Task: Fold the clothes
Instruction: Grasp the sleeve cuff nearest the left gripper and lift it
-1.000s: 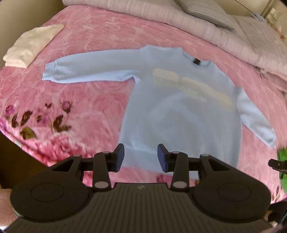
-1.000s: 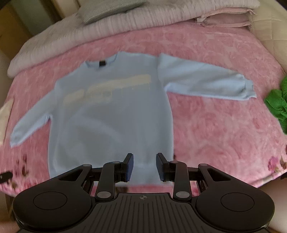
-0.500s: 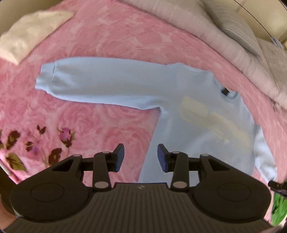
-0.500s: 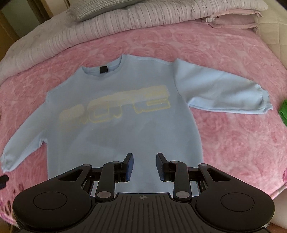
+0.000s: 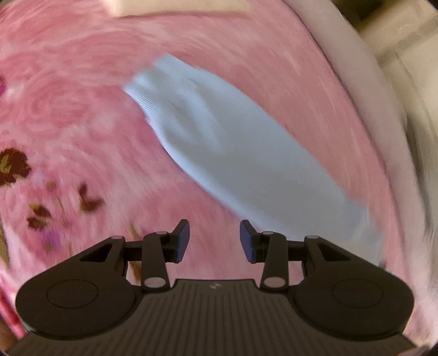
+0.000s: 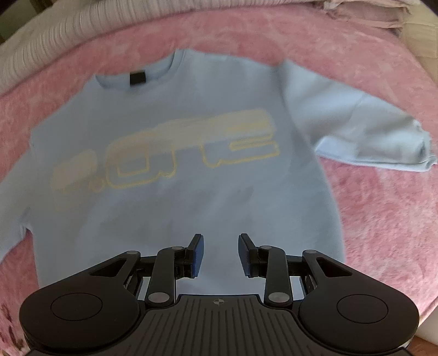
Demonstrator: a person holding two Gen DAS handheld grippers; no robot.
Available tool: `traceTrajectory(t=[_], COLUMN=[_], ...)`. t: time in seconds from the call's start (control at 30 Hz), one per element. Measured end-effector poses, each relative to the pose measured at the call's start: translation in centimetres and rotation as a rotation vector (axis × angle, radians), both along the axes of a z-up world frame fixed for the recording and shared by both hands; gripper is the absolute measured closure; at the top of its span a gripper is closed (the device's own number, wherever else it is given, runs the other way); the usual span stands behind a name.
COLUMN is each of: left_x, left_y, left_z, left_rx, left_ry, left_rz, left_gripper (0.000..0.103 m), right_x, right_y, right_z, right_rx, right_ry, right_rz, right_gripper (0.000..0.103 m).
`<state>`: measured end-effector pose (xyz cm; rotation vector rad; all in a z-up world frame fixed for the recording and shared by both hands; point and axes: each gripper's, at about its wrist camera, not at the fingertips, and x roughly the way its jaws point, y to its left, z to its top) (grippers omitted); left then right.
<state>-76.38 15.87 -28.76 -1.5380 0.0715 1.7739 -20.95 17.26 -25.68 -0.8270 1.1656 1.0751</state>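
Note:
A light blue sweatshirt (image 6: 175,153) with a pale yellow print lies flat, front up, on a pink bedspread (image 6: 383,219). Its black neck label (image 6: 137,79) is at the far side. My right gripper (image 6: 220,254) is open and empty, above the sweatshirt's lower body. The right sleeve (image 6: 364,131) stretches out to the right. In the left wrist view, blurred by motion, one sleeve (image 5: 232,142) lies diagonally, its ribbed cuff (image 5: 150,87) at the far end. My left gripper (image 5: 215,241) is open and empty, just short of the sleeve's near part.
A grey-white striped quilt (image 6: 54,49) lies along the far edge of the bed. Folded bedding (image 6: 369,13) sits at the far right. Dark flower patterns (image 5: 16,167) mark the bedspread to the left of the sleeve. A pale folded cloth (image 5: 164,8) lies beyond the cuff.
My left gripper has swung left and closer to the sleeve, which now fills its view. My right gripper has moved forward and lower over the sweatshirt's body. Both stay open.

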Motion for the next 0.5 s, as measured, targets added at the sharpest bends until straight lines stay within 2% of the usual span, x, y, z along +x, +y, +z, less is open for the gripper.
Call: traceTrajectory(t=[0.1,0.17,0.3,0.4,0.43,0.47,0.5], left_x=[-3.1,-4.4,-5.8,-6.0,-6.0,-6.0,-5.9], left_y=[-0.9,-1.2,-0.4,0.2,0.4,0.7,0.9], left_z=[-1.3,-2.0,-3.8,-4.5,-4.5,-4.6,-4.5], left_rx=[0.083,0.12,0.111,0.149,0.153,0.157,0.161], left_ry=[-0.052,-0.068,-0.049,-0.028,-0.013,0.002,0.018], left_rz=[0.18,0.263,0.31,0.315,0.302,0.289,0.275], left_gripper=[0.068,0.068,0.068,0.071,0.078,0.092,0.098], right_x=[-0.3,0.1,1.1,1.9,2.2,2.4,2.7], right_y=[-0.1,-0.1,-0.2,-0.3,-0.3,-0.3,-0.3], right_z=[-1.3,-1.8,-2.6,-3.2,-3.3,-3.5,-3.7], right_rx=[-0.019,-0.023,-0.025,-0.027,-0.028,-0.028,-0.029], right_ry=[0.001,-0.004,-0.015,-0.024,-0.027,-0.03,-0.033], right_rz=[0.019,0.022,0.024,0.025,0.025,0.026,0.026], right_gripper=[0.071,0.071,0.071,0.071,0.071,0.071,0.071])
